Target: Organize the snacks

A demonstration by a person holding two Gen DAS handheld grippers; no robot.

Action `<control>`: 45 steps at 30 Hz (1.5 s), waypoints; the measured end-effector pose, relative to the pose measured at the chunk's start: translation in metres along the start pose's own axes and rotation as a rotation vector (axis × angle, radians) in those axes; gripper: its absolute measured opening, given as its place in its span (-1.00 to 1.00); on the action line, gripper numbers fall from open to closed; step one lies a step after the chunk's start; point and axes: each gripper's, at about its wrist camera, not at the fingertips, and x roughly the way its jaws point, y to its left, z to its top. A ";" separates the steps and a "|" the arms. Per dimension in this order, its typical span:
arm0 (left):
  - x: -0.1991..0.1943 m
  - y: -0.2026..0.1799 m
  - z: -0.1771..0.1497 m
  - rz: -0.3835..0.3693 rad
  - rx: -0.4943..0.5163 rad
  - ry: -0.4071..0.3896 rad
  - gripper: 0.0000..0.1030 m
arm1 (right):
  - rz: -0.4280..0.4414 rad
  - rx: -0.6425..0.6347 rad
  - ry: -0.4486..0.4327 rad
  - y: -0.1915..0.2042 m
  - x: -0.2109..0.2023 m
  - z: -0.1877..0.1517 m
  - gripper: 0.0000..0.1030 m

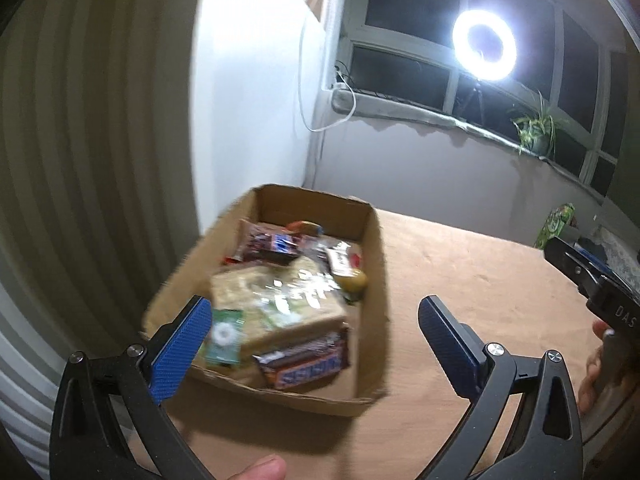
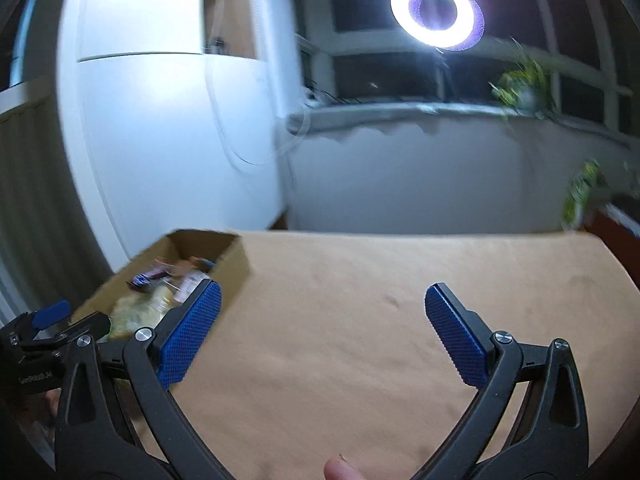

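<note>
A cardboard box (image 1: 372,248) sits on the left part of the tan table (image 1: 480,280). It holds several snacks: a Snickers bar (image 1: 304,364) at the near end, a clear bag of biscuits (image 1: 272,300), a green packet (image 1: 224,338) and more wrapped bars (image 1: 276,244) at the back. My left gripper (image 1: 316,348) is open and empty above the near end of the box. My right gripper (image 2: 324,332) is open and empty over bare table, to the right of the box (image 2: 236,260).
A white cabinet (image 1: 248,100) stands behind the box. A ring light (image 1: 484,44) and a potted plant (image 1: 536,132) are at the window sill. A green bag (image 1: 556,224) lies at the table's far right.
</note>
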 end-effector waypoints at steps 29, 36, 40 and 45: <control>-0.023 -0.127 -0.013 -0.089 0.174 -0.013 0.99 | -0.066 0.034 0.024 -0.092 -0.046 -0.023 1.00; -0.024 -0.129 -0.016 -0.093 0.167 -0.001 0.99 | -0.068 0.029 0.024 -0.090 -0.046 -0.023 1.00; -0.025 -0.128 -0.016 -0.087 0.168 -0.003 0.99 | -0.067 0.025 0.026 -0.089 -0.046 -0.023 1.00; -0.025 -0.129 -0.016 -0.081 0.172 -0.005 0.99 | -0.068 0.024 0.026 -0.088 -0.046 -0.024 1.00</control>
